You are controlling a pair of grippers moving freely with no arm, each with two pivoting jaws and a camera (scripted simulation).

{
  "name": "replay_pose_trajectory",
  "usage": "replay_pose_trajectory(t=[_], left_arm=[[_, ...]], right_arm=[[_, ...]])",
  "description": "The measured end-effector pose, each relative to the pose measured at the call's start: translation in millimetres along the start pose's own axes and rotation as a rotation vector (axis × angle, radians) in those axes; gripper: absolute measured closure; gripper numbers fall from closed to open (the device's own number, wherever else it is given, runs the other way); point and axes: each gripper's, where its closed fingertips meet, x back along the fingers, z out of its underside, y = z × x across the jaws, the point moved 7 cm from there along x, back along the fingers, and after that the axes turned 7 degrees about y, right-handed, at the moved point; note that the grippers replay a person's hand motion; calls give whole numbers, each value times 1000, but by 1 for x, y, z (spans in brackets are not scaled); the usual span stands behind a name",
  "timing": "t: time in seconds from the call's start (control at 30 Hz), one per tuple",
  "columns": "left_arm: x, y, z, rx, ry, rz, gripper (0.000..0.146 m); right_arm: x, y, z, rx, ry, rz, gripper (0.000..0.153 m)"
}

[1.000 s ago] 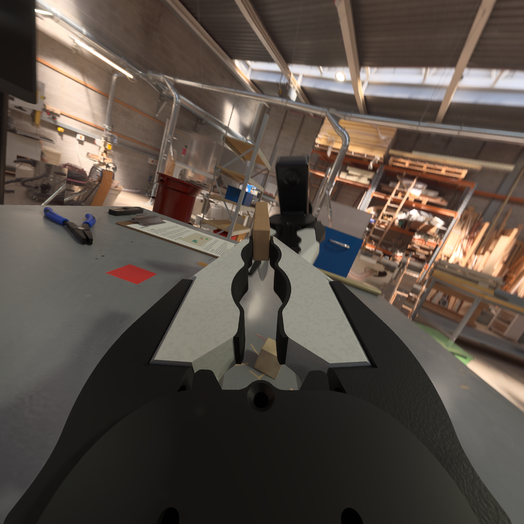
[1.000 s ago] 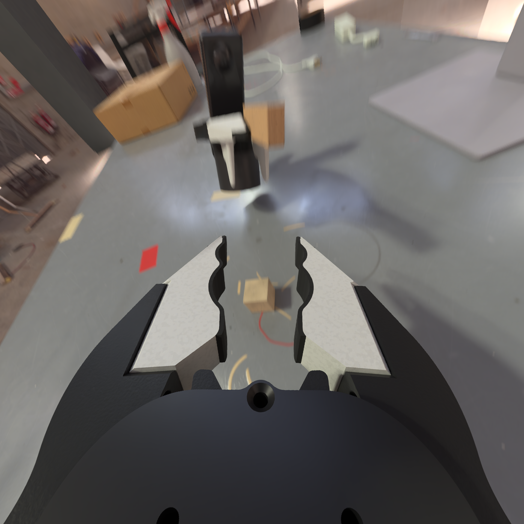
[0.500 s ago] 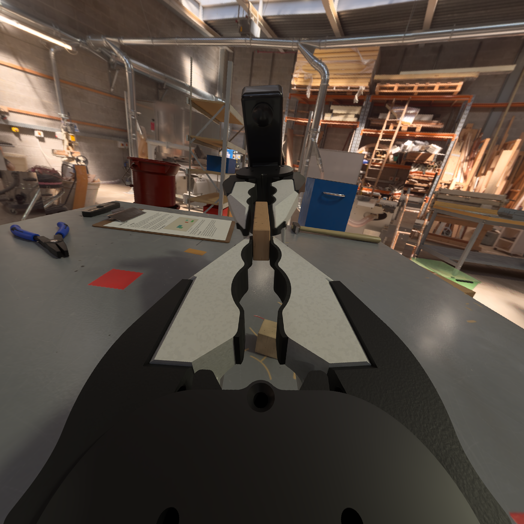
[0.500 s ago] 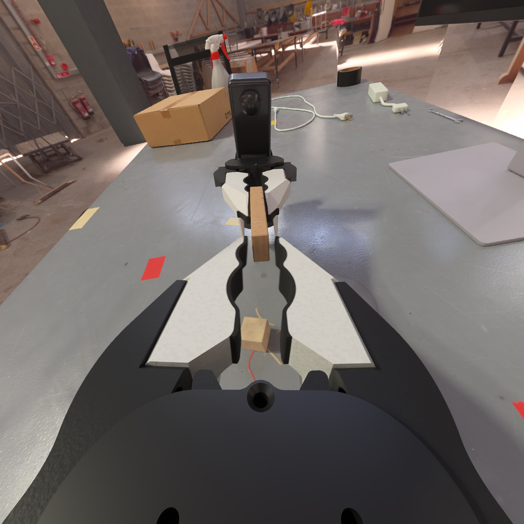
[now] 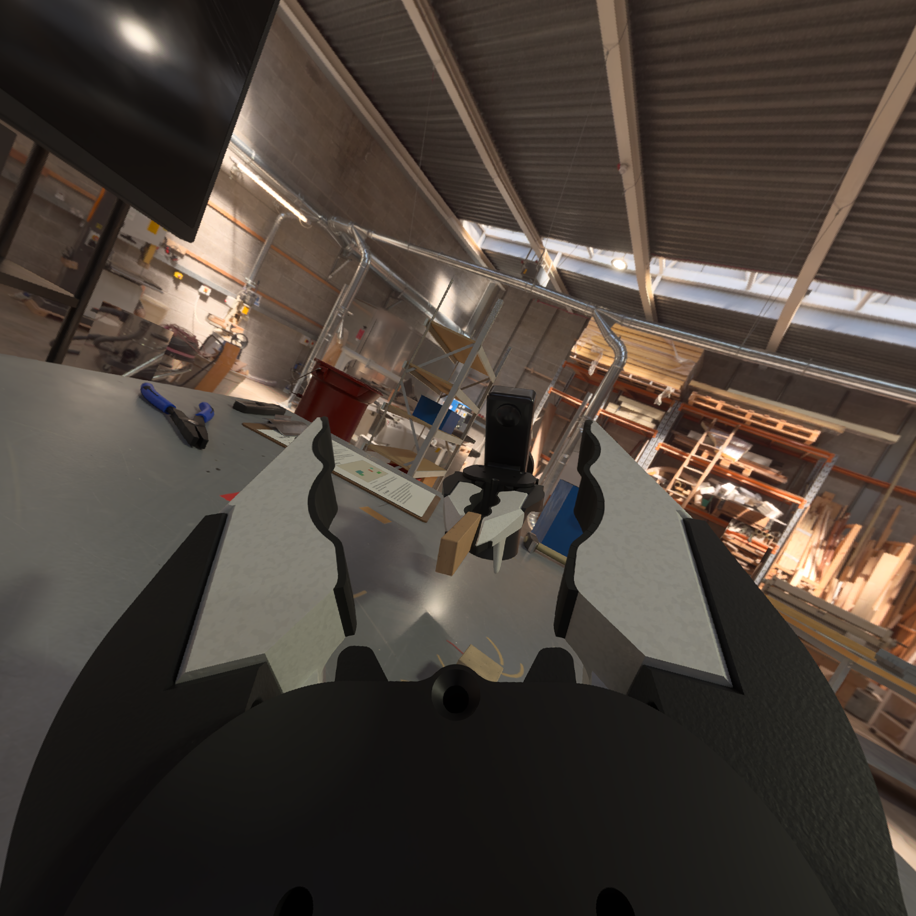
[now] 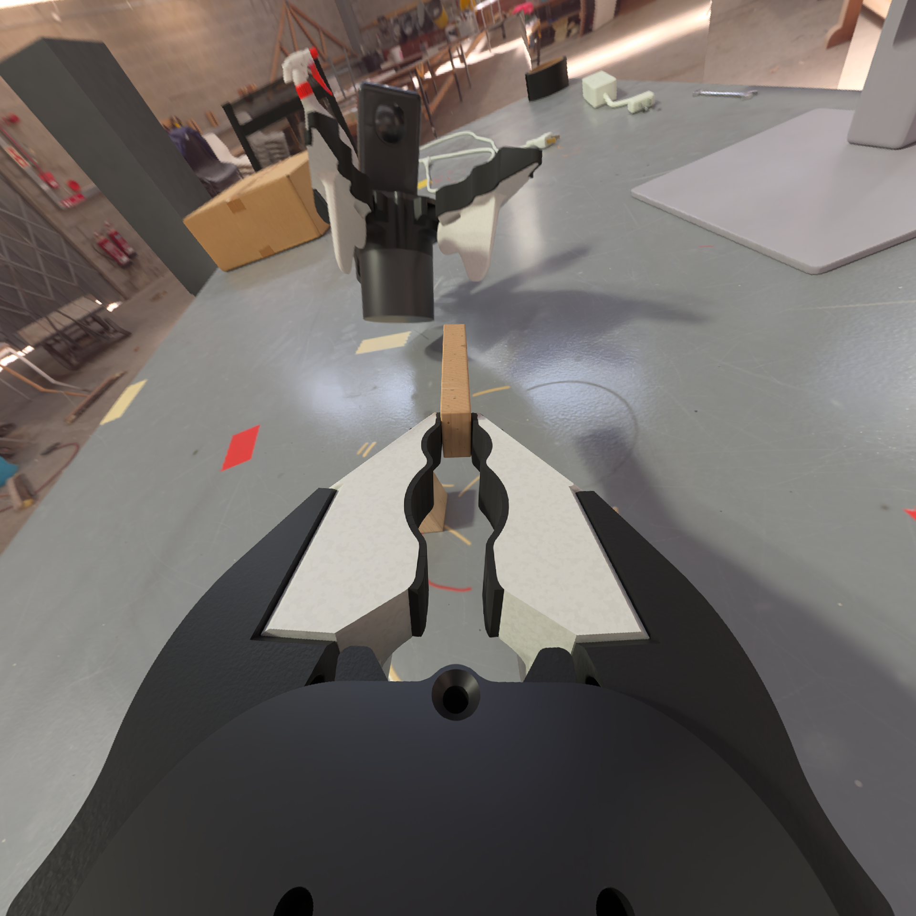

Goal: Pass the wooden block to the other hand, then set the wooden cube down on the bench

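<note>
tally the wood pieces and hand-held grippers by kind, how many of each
wooden block: 1, clamped in the right hand-held gripper
wooden cube: 1, lying on the bench
hand-held grippers: 2, the right one shut on the block and the left hand-held gripper open
total: 4

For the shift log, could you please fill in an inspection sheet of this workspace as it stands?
Surface: grey bench, scuffed, with a red tape mark.
Job's things: wooden block held clear of the bench; a small wooden cube lies on the bench below it.
Clutter: blue-handled pliers, clipboard, cardboard box, monitor stand.
Grippers: left gripper jaws wide apart, empty; right gripper jaws shut on the wooden block.
Cables: white cable lying loose, white adapter nearby.
Surroundings: workshop hall, red bucket, timber racks.
</note>
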Motion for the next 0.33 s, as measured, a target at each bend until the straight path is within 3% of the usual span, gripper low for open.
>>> replay_pose_trajectory(t=[0.33], left_arm=[[1, 0, -1, -43, 7, -44, 43]], right_arm=[[-16, 5, 15, 41, 351, 37, 142]])
